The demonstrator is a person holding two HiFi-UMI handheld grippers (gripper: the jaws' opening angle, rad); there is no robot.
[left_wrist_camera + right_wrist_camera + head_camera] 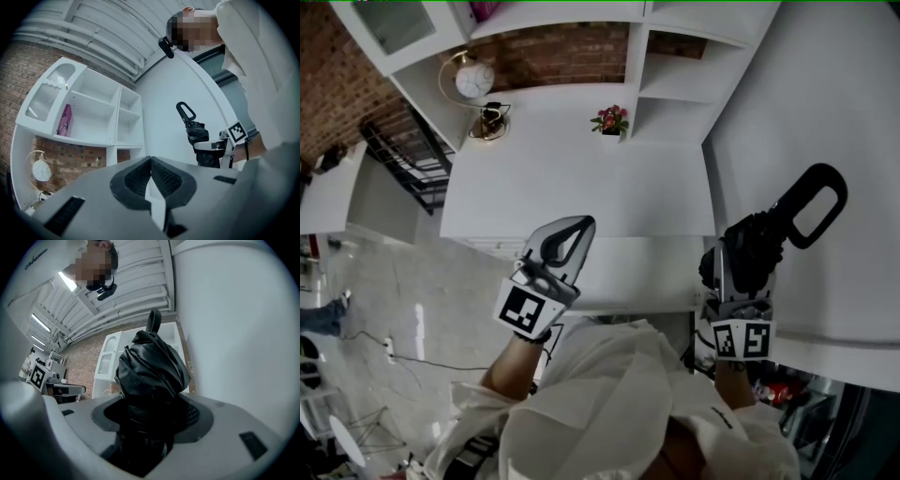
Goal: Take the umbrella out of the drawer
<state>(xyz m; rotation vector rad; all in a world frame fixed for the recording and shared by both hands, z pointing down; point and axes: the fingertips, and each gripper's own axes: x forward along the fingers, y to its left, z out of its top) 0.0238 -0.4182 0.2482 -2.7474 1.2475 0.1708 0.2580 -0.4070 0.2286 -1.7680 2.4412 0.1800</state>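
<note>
Brick wall [337, 84] filled the far left of the head view, and next to it a round white ornament on a gold hoop stand [474, 81] sat at the back of the white worktop [581, 187]. Further right stood a small pot of red flowers [610, 121]. Nearer the person, the left gripper [584, 225] hovered over the front edge of the worktop. Its own view showed its ribbed pads [136, 178] pressed together at the tips with nothing between them [150, 160]. To its right, the right gripper [748, 258] was clamped on the black folded umbrella [769, 239]. It held the umbrella up in the air in front of a tall white cabinet panel [853, 112], with the looped handle [814, 202] pointing away from the person. The right gripper view [152, 404] showed its jaws closed around the bunched canopy [152, 369]. No open drawer could be made out, so the umbrella looked already clear of it. It was probably light. The crumpled fabric looked soft and slick, so it would likely give under the jaws and might let the bundle slide or twist around the stiff shaft inside. The firmest hold was probably where the folds were strapped tight around the shaft, or on the rigid handle loop.
</note>
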